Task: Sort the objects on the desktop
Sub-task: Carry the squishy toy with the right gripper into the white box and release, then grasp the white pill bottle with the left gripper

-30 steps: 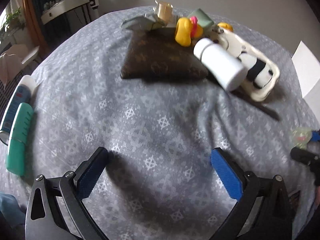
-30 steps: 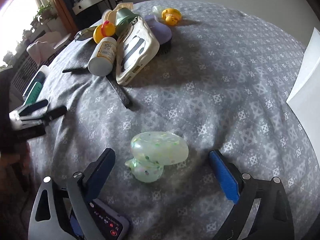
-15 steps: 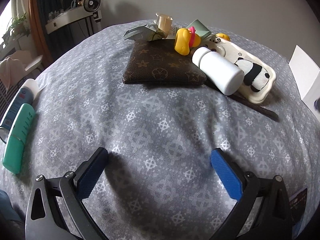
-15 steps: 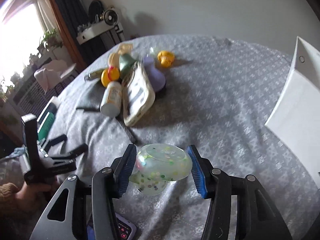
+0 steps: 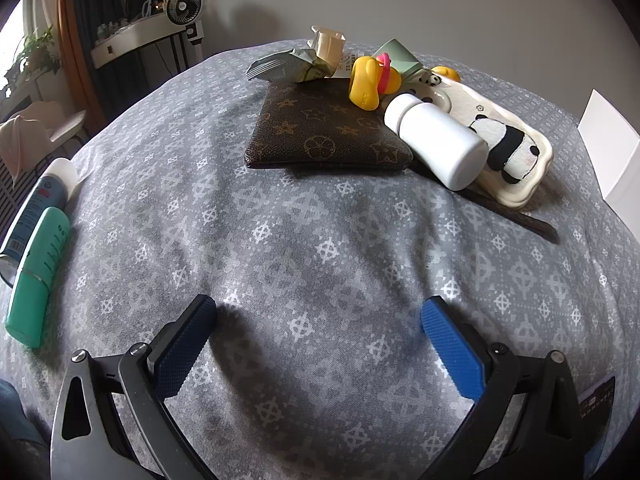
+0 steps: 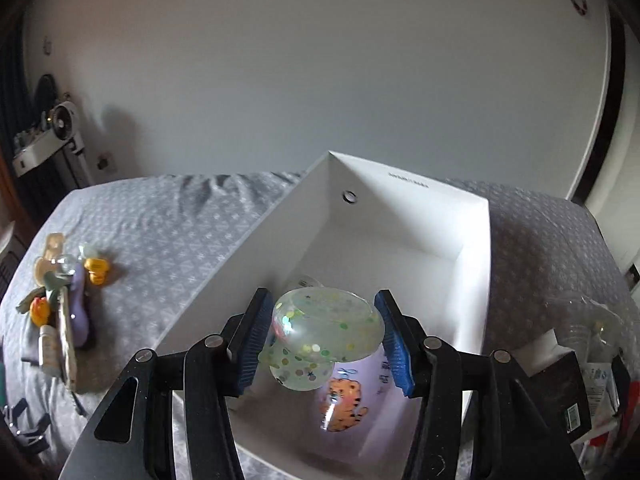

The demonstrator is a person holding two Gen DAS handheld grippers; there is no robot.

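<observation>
While its blue pads (image 6: 250,344) are pressing on either side of the translucent confetti-speckled mushroom toy (image 6: 324,334), the right gripper (image 6: 322,340) is holding that toy up above the open white box (image 6: 474,264), jaws clamped on the broad cap so the soft body is not slipping out. Inside the box, under the toy, a lilac item with a tiger picture (image 6: 344,396) is already lying, which suggests the box is serving as the bin for toys of this kind and that a release over it is the step in hand. Over on the grey patterned cloth (image 5: 320,240) the left gripper (image 5: 316,344) is hovering with its fingers wide apart and nothing between them, pointed toward the unsorted heap, probably waiting its turn. That heap is made up of a brown wallet (image 5: 324,132), a white bottle (image 5: 436,146), a yellow duck (image 5: 366,84) and a panda phone case (image 5: 508,152), all touching or overlapping. Well apart at the cloth's left edge, a green tube (image 5: 38,272) and a blue tube (image 5: 38,204) are lying side by side, seemingly a group of their own.
</observation>
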